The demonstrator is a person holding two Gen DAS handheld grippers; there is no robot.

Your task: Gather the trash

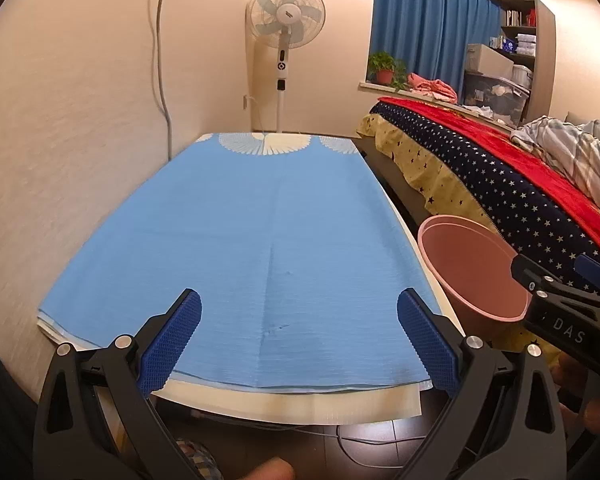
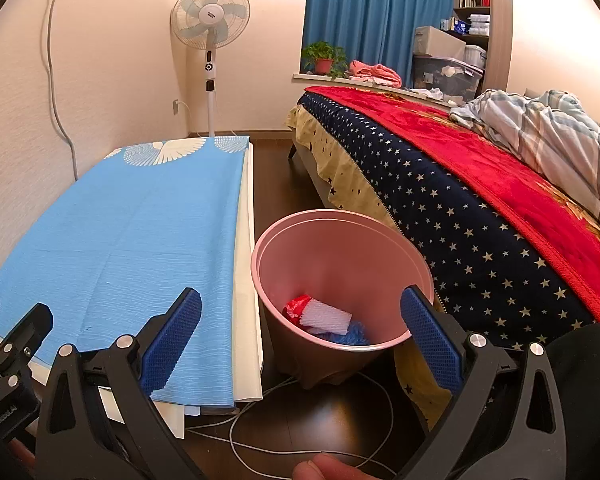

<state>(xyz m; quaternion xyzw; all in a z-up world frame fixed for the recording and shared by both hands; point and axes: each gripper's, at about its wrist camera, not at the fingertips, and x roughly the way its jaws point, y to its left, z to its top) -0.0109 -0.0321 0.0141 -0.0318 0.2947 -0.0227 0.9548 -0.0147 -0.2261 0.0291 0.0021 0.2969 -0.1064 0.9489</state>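
Note:
A pink bin (image 2: 340, 240) stands on the floor between the table and the bed. Inside it lie a red wrapper (image 2: 296, 306), a white foam net (image 2: 326, 316) and a blue crumpled piece (image 2: 354, 336). My right gripper (image 2: 300, 316) hangs open over the bin's near rim, nothing between its blue pads. My left gripper (image 1: 298, 320) is open above the near end of the blue tablecloth (image 1: 240, 240), holding nothing. In the left wrist view the bin (image 1: 468, 264) shows at the right, with the right gripper (image 1: 564, 276) beside its rim.
The bed with a starred navy cover (image 2: 480, 220) and red blanket (image 2: 500, 168) runs along the right. White cables (image 2: 300, 412) lie on the dark floor under the bin. A standing fan (image 2: 210, 24) stands by the far wall. Curtains, a plant and shelves sit behind.

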